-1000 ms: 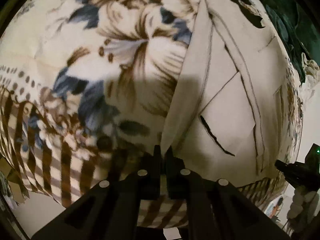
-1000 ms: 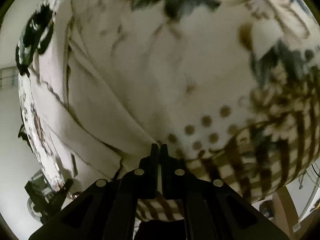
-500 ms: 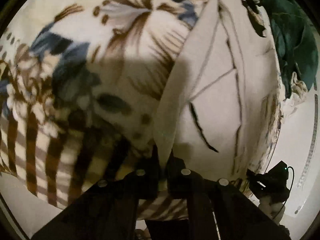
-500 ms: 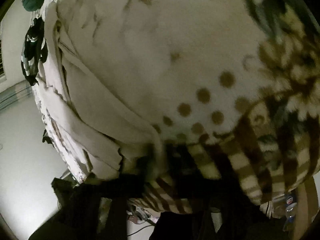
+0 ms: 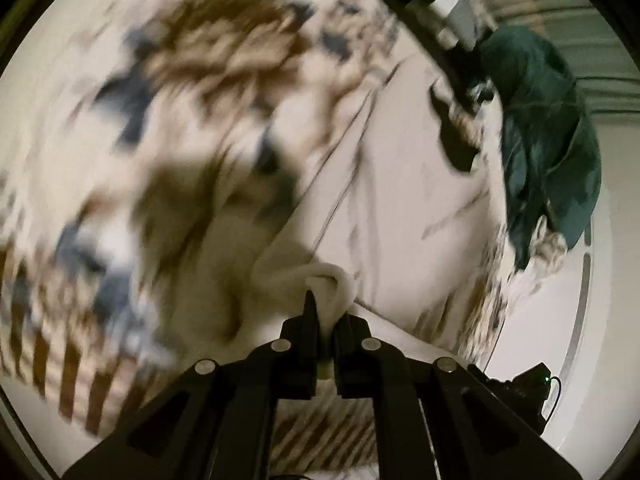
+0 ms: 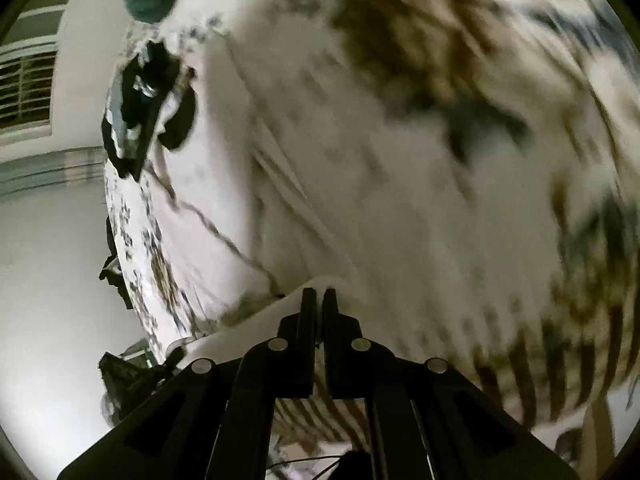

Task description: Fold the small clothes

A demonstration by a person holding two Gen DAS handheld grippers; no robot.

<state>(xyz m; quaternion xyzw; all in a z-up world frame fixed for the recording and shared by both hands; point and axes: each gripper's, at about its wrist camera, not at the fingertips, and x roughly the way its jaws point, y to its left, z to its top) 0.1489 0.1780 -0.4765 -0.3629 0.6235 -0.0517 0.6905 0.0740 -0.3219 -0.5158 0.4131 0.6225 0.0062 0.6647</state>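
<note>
Both grippers have lifted since 0.5 s ago: left gripper (image 5: 325, 312) clenched on a bunched corner of the cream garment (image 5: 404, 184), right gripper (image 6: 318, 298) pinching its edge, so the fold carry looks underway. Garment hangs over the floral blanket (image 5: 168, 128); dark green cloth (image 5: 548, 136) crowds far edge, blanket side is open

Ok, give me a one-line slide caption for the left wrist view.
Left gripper pinches a bunched cream fabric edge of the pale garment over a floral patterned blanket, motion-blurred.
</note>
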